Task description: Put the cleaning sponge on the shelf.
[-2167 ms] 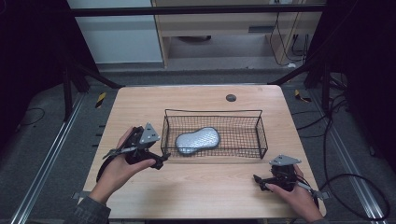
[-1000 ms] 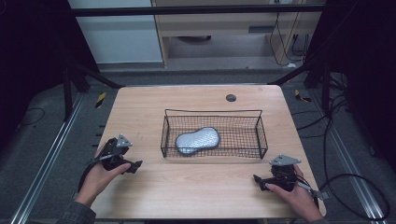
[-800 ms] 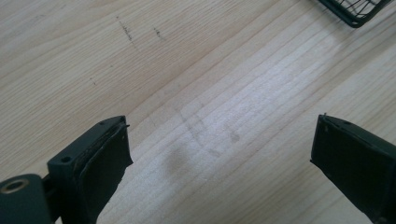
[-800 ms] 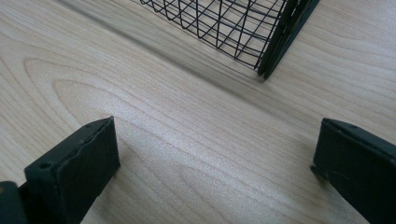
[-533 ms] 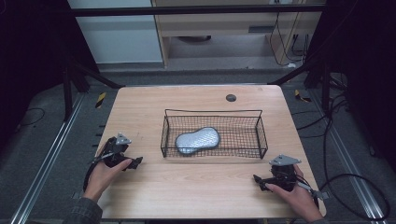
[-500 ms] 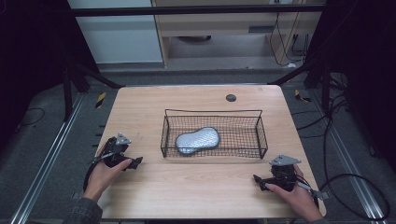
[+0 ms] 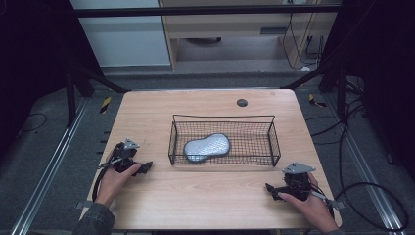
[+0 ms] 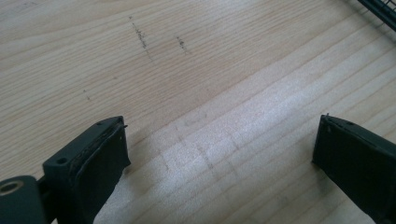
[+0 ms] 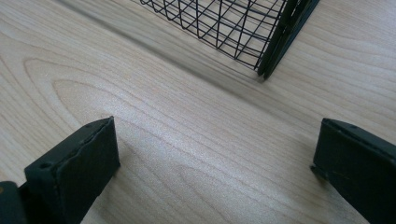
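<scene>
Now that the left gripper [image 7: 146, 167] has drawn back from the basket [image 7: 222, 159] to the desk's [image 7: 205, 200] left edge, its fingers widening around nothing, the grey pad [image 7: 207, 147] lies inside the basket. Placement looks finished; the right gripper [image 7: 268, 187] rests spread.

The pale wooden table [image 7: 205, 196] has a smooth, matt top with fine grain and a few faint dark scuffs. The black wire-mesh basket [image 7: 271, 142] looks like thin coated metal. The grey oval object [image 7: 206, 147] inside has a dimpled, slightly shiny surface. Both grippers' black jaws look like matt plastic.
</scene>
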Action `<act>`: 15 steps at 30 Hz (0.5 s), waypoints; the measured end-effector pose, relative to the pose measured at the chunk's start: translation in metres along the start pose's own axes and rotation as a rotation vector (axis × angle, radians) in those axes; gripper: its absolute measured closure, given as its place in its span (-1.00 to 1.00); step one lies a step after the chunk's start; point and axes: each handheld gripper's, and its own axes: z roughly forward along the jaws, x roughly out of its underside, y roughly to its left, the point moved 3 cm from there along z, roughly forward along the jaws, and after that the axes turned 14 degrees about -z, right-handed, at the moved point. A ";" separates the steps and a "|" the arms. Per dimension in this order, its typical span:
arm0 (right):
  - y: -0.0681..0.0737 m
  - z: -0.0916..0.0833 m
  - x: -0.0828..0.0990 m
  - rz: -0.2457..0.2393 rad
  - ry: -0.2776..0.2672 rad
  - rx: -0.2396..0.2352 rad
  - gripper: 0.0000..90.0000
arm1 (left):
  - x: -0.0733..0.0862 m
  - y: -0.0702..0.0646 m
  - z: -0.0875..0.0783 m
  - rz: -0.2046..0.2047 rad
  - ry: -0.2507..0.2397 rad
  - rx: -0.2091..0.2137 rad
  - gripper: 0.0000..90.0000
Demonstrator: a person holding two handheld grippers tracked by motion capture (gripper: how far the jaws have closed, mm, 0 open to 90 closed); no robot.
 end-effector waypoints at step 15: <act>0.000 0.000 0.000 -0.001 0.000 -0.001 -0.99 | 0.004 0.004 0.006 -0.025 -0.082 0.042 -1.00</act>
